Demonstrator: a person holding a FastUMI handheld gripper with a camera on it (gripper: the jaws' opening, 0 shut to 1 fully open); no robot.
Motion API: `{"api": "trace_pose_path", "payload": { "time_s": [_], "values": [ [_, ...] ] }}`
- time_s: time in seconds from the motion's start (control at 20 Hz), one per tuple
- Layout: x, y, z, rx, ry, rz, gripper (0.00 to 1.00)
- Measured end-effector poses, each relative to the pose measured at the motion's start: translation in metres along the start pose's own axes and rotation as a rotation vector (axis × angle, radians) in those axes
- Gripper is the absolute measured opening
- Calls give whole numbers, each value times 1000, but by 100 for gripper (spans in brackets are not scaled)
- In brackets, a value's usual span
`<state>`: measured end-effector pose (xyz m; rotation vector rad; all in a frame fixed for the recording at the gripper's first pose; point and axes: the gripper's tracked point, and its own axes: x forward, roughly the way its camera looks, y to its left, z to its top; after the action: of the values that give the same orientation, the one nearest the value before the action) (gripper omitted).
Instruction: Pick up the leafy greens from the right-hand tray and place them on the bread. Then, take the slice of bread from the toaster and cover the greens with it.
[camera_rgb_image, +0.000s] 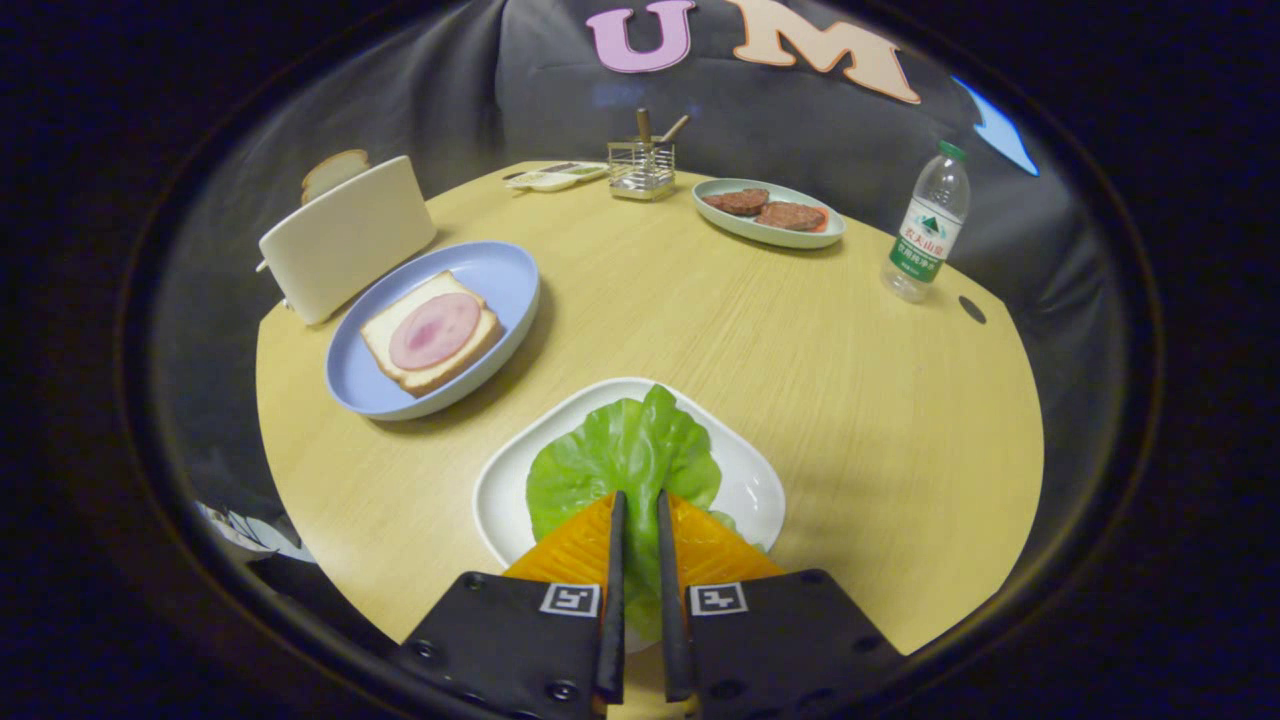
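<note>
Hand-held gripper (640, 505) over the white tray, fingers nearly together with leafy greens (620, 455) in the narrow gap.

Can't tell if both fingers actually press the leaf; it lies on the white tray (755, 490) and green shows through the slot between the fingers. Ahead and left: blue plate (500, 275) with a slice of bread (385, 350) topped by a pink round of ham (433, 330). Just behind the plate, a white toaster (345, 240) with a bread slice (335, 172) sticking up out of it. Far side of the bench (850, 380): green dish of two brown patties (768, 210), wire holder (641, 168) with sticks, water bottle (928, 225) at the right.
</note>
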<state>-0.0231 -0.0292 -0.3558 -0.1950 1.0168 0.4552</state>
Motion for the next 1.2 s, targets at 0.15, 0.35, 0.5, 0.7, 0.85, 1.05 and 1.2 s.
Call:
{"api": "trace_pose_path", "payload": {
  "time_s": [0.15, 0.35, 0.5, 0.7, 0.85, 1.05, 1.2],
  "values": [
    [-8, 4, 6, 28, -23, 4, 19],
    [-24, 7, 16, 43, -51, -7, 19],
    [-37, 14, 30, 57, -81, -9, 19],
    [-51, 29, 51, 59, -124, -4, 19],
    [-58, 41, 67, 53, -149, -8, 19],
    [-59, 62, 86, 41, -168, 4, 19],
    [-56, 82, 100, 24, -174, 15, 19]
  ]
}}
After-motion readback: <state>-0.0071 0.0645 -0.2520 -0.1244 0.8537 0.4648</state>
